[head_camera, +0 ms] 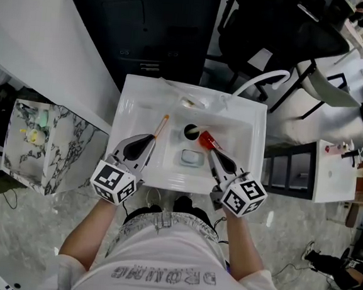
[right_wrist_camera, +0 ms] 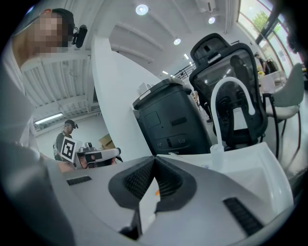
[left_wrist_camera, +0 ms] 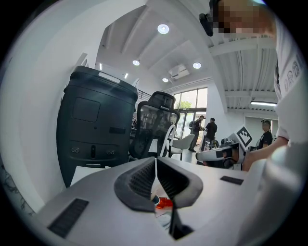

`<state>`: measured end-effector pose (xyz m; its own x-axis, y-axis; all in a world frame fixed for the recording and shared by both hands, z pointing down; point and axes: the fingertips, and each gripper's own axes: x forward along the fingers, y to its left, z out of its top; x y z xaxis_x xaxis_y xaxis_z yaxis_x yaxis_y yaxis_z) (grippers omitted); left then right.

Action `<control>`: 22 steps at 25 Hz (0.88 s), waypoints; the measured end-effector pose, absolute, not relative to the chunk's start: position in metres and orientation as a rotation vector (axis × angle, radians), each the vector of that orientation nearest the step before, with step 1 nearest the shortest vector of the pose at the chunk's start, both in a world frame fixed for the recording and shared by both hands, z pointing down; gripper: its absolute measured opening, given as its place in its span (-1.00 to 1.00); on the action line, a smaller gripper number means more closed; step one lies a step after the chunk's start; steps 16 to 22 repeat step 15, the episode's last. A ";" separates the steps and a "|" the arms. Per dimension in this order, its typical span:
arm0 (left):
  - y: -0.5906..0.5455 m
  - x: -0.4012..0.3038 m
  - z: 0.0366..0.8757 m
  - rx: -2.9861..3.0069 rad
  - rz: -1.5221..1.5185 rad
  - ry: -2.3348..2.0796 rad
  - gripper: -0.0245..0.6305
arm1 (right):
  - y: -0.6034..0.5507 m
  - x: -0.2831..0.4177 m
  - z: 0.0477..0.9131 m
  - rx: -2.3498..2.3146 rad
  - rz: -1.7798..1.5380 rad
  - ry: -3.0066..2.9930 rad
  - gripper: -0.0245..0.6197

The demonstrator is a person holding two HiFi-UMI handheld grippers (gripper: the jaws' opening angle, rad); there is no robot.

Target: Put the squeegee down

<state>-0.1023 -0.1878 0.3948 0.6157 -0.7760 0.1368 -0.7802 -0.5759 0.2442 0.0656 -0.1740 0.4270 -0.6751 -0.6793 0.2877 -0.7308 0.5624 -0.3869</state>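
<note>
Basin (head_camera: 129,111) cluttered — brush (head_camera: 161,127), pale block (head_camera: 190,158)

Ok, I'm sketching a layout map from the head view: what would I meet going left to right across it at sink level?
Going across: marbled cabinet → left gripper → sink drain → red squeegee → white side unit.

Looks like an open office turned test lab: free-standing washbasin (head_camera: 124,125) on bare floor, mesh office chairs (left_wrist_camera: 155,122), loose cables (head_camera: 294,270), recessed ceiling lights (left_wrist_camera: 163,29), another person (right_wrist_camera: 68,130) carrying marker-cube gear.
</note>
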 end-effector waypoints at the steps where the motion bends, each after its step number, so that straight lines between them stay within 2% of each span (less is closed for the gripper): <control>1: -0.188 -0.102 0.395 2.562 0.021 -1.264 -0.84 | -0.174 0.066 0.427 1.213 0.740 -2.682 -0.90; 22: -0.197 -0.098 0.397 2.552 0.024 -1.266 -0.84 | -0.182 0.068 0.427 1.196 0.738 -2.679 -0.90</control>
